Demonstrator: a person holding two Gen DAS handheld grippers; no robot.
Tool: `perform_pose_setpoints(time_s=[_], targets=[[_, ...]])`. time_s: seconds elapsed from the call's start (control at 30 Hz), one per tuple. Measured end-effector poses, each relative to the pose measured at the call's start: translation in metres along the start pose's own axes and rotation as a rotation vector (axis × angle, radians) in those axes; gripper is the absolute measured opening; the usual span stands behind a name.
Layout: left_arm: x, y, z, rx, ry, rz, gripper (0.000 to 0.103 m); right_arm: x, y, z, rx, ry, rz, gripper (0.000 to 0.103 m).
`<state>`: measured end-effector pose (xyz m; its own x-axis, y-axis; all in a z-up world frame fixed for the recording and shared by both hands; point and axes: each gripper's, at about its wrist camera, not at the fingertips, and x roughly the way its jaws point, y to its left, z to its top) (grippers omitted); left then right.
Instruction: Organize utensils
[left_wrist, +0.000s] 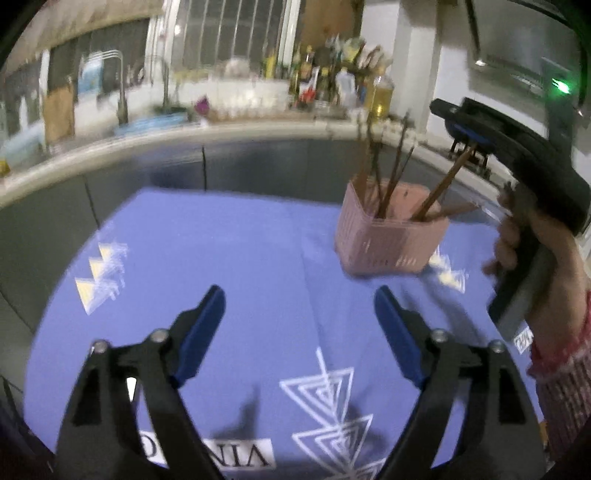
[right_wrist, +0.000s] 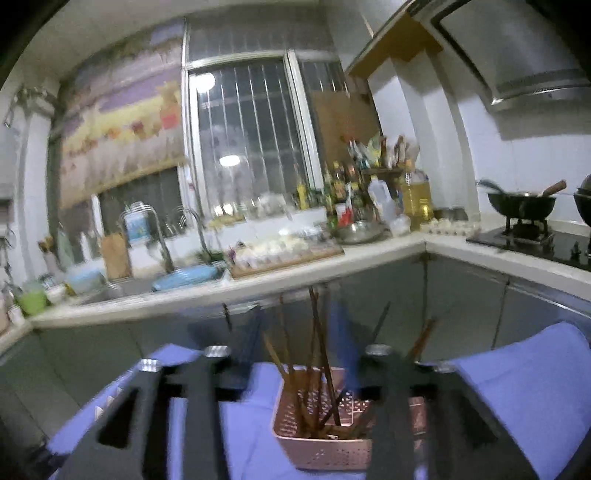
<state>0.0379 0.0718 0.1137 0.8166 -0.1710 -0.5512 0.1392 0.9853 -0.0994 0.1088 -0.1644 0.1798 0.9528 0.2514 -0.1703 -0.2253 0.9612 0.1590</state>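
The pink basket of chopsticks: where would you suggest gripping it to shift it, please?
I would take the pink basket by its near rim, coming down from above with the open left gripper. The chopsticks lean toward the far side, so the near wall looks free, and the thin rim suits a pinch.

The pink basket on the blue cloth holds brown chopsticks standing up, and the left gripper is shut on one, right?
Not quite. The left wrist view shows the left gripper open and empty over the blue cloth. The pink basket does hold the upright brown chopsticks.
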Motion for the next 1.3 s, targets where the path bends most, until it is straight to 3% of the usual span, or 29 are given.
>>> perform_pose_setpoints(time_s=[0.17, 0.37, 0.43, 0.63, 1.07, 1.3], targets=[[-0.034, -0.022, 0.022, 0.024, -0.121, 0.039, 0.087, -0.083, -0.004, 0.024, 0.019, -0.08, 0.066, 0.055], [-0.071, -0.047, 0.029, 0.035, -0.236, 0.089, 0.097, -0.153, -0.028, -0.007, 0.12, -0.011, 0.088, 0.069], [-0.076, -0.058, 0.025, 0.047, -0.237, 0.098, 0.097, -0.166, -0.036, -0.029, 0.156, 0.041, 0.065, 0.074], [-0.079, -0.087, 0.013, 0.096, -0.191, 0.104, 0.097, -0.182, -0.045, -0.073, 0.235, 0.191, 0.082, 0.075], [-0.124, -0.116, 0.0, 0.145, -0.258, 0.14, 0.097, -0.238, -0.038, -0.073, 0.26, 0.159, 0.122, 0.075], [-0.133, -0.121, -0.005, 0.15, -0.249, 0.164, 0.097, -0.251, -0.03, -0.075, 0.249, 0.16, 0.133, 0.075]])
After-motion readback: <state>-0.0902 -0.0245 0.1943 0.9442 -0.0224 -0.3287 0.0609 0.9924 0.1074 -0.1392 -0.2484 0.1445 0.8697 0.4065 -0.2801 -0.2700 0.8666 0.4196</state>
